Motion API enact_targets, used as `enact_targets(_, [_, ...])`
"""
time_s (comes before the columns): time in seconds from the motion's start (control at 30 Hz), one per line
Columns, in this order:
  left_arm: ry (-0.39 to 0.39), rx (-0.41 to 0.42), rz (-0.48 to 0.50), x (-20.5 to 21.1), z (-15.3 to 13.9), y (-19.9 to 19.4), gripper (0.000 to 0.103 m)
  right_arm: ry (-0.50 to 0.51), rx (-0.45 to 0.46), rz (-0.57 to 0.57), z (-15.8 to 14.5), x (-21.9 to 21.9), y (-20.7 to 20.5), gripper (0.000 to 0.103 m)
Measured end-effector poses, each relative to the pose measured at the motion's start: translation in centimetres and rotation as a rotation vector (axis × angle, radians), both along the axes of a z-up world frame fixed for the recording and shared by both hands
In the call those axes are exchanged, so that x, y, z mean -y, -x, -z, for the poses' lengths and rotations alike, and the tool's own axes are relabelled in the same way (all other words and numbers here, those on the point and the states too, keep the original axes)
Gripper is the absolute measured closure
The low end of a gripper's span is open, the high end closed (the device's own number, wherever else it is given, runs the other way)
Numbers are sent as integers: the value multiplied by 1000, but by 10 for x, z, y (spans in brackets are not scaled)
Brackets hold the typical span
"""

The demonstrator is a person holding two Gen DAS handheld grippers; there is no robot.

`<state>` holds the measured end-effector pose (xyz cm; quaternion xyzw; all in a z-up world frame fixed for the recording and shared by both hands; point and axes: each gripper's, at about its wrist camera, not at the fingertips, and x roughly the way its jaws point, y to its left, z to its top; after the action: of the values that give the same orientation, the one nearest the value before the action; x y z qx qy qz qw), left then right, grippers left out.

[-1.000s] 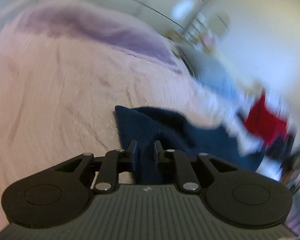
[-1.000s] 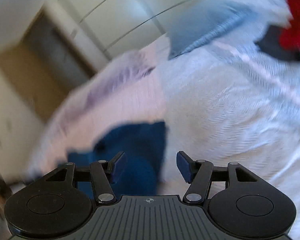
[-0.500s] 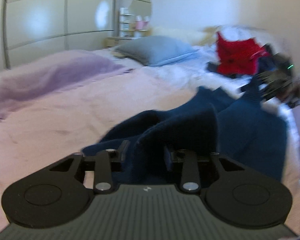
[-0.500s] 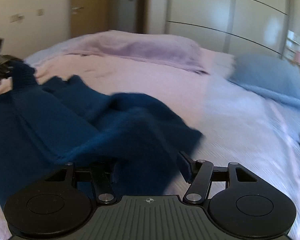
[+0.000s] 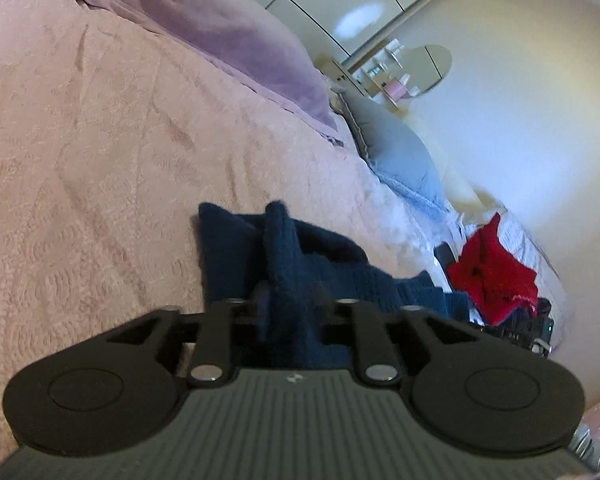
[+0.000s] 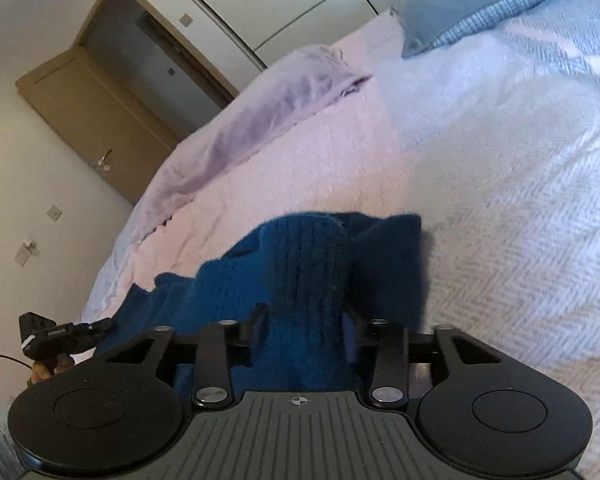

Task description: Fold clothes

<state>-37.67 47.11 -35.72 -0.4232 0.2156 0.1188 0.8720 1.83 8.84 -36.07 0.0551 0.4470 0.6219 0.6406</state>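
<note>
The blue sweater [image 5: 300, 272] lies on the pink bed cover [image 5: 100, 160], bunched up, with a thick fold of it in each gripper. The left gripper [image 5: 290, 300] has just been opening a little, and a fold sits between its jaws; it looks clamped, but the pads are blurred. The right gripper [image 6: 304, 316] has just been closing on a fat ribbed roll of the sweater [image 6: 312, 264] and seems to hold it. To do this step well, both hands should lower together, keep the cloth tight between them, and lay it flat before letting go
</note>
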Motion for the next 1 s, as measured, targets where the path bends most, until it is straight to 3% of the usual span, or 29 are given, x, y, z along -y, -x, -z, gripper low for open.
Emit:
enact_targets(0.07, [-10, -16, -3, -1, 0, -5, 84, 9, -32, 29, 7, -2, -2, 57])
enact_targets(0.1, [-37, -25, -2, 2, -2, -7, 98, 10, -37, 47, 8, -3, -2, 79])
enact_targets(0.13, [-64, -35, -1, 4, -5, -10, 99, 10, -42, 65, 9, -3, -2, 90])
enact_targets(0.17, [-96, -37, -1, 8, -9, -11, 99, 11, -47, 83, 10, -3, -3, 90])
enact_targets(0.33, [-289, 13, -40, 21, -40, 3, 99, -155, 136, 77, -31, 15, 12, 90])
enact_targets(0.4, [-323, 17, -66, 20, -44, 2, 99, -168, 182, 101, -42, 16, 10, 90])
enact_targets(0.57, [-341, 0, -97, 16, -40, -11, 99, -149, 176, 140, -42, 3, 2, 90])
enact_targets(0.7, [-335, -72, -101, 13, -21, -26, 99, -11, 216, 151, -22, -19, -3, 90])
enact_targets(0.77, [-334, -74, -110, 13, -18, -27, 99, 21, 194, 168, -10, -26, -8, 90])
enact_targets(0.9, [-348, -12, -139, 11, -25, -20, 98, -67, 180, 236, -15, -15, -10, 90])
enact_targets(1.0, [-353, -93, -121, 9, -19, -31, 98, -22, 211, 234, -17, -20, -10, 90])
